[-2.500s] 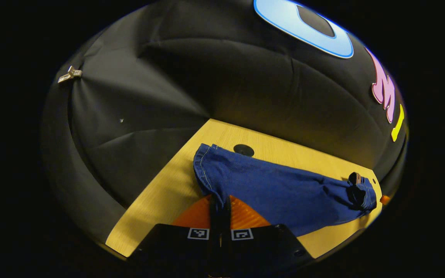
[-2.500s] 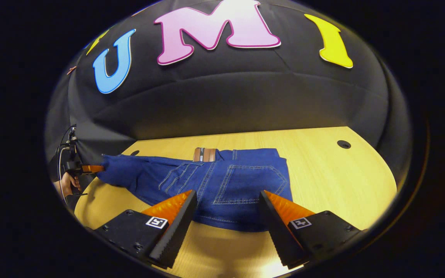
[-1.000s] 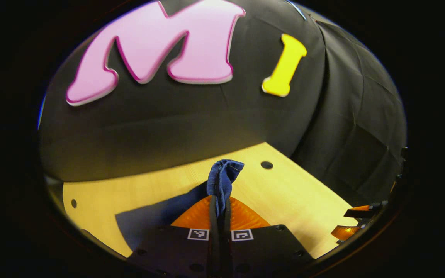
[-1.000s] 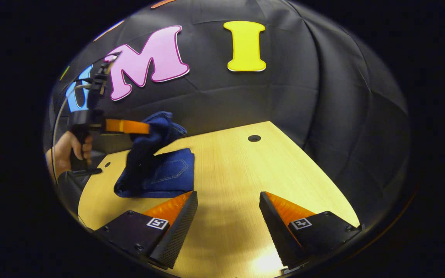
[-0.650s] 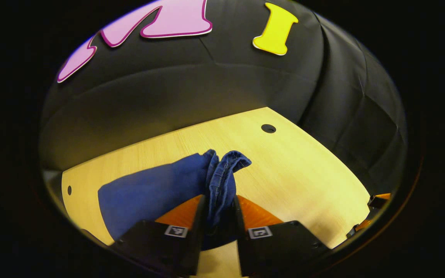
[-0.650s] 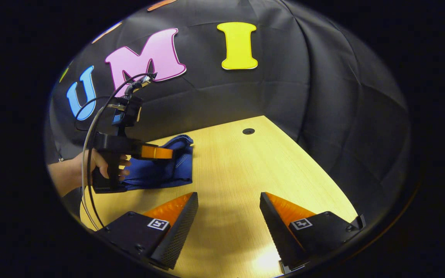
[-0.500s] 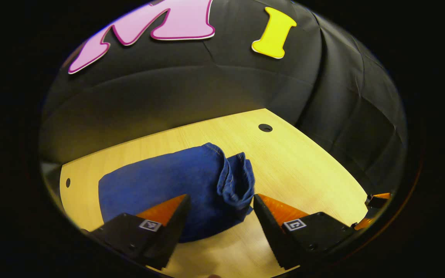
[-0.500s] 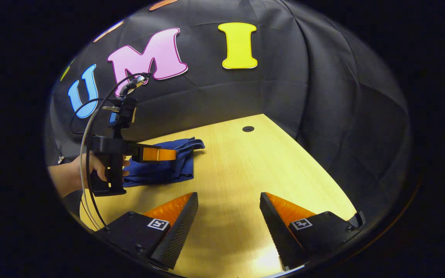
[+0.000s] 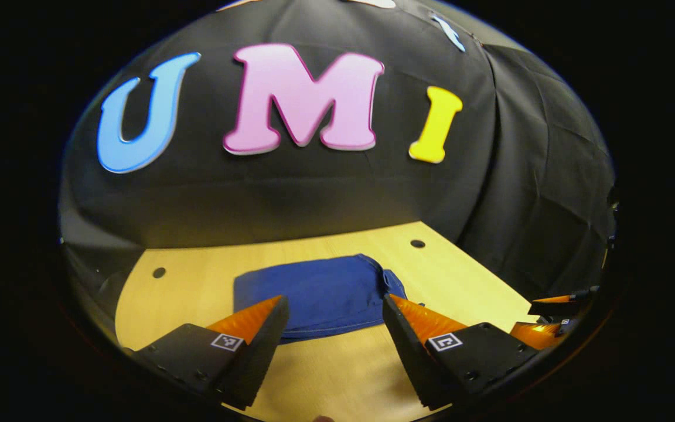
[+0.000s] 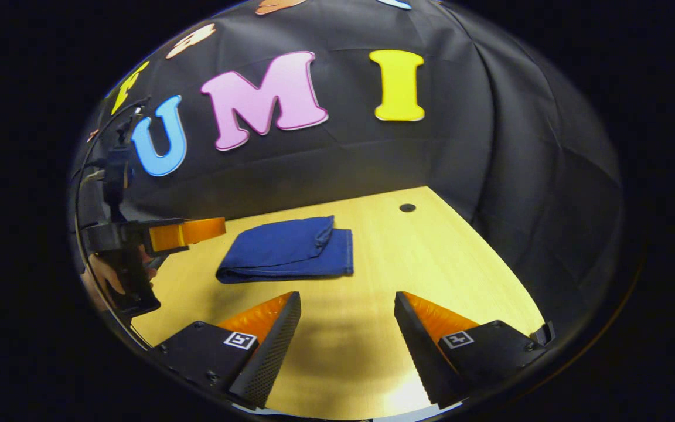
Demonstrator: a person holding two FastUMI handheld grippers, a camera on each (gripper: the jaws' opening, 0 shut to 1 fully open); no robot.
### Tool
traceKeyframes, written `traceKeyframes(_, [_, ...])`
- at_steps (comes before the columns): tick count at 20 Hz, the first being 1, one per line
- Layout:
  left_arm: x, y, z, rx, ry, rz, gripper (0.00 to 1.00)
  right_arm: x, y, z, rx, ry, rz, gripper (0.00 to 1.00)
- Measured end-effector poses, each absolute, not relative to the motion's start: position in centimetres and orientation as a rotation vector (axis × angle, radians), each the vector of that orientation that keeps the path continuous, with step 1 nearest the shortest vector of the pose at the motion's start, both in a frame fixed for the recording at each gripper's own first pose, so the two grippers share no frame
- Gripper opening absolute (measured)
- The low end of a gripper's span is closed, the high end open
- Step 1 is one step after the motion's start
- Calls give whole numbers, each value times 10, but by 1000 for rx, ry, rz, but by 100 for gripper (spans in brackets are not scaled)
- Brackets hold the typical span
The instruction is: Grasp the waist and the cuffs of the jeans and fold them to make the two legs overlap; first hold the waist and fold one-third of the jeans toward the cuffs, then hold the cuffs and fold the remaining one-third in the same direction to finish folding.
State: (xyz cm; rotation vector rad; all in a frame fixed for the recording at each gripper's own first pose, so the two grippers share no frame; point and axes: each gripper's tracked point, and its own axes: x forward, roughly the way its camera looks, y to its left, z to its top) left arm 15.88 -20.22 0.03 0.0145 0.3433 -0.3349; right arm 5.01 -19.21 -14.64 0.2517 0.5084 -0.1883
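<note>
the jeans (image 10: pixel 286 251) lay folded flat on the table (image 10: pixel 408 258), soft, floppy denim best pinched at a thick hem, while left gripper (image 9: pixel 331 328) and right gripper (image 10: pixel 346 328) fingers hung released short of them.

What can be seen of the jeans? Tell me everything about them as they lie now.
The jeans are dark blue denim, folded into a flat, compact, roughly rectangular bundle of stacked layers. They lie on the pale wooden table, toward its back, near the black cloth wall. A rounded fold faces the front left in the right gripper view; a hemmed cuff end lies on top at the right. Nothing grips them: the left gripper and right gripper are open and apart from them.
</note>
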Motion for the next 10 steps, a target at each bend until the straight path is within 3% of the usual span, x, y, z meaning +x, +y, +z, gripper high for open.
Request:
traceKeyframes(5, [80, -121, 76, -13, 184, -232, 96, 53, -143, -59, 208, 385, -131, 98])
traceKeyframes(10, [-13, -68, 111, -114, 79, -149, 96, 35, -99, 20, 208, 246, -100, 98])
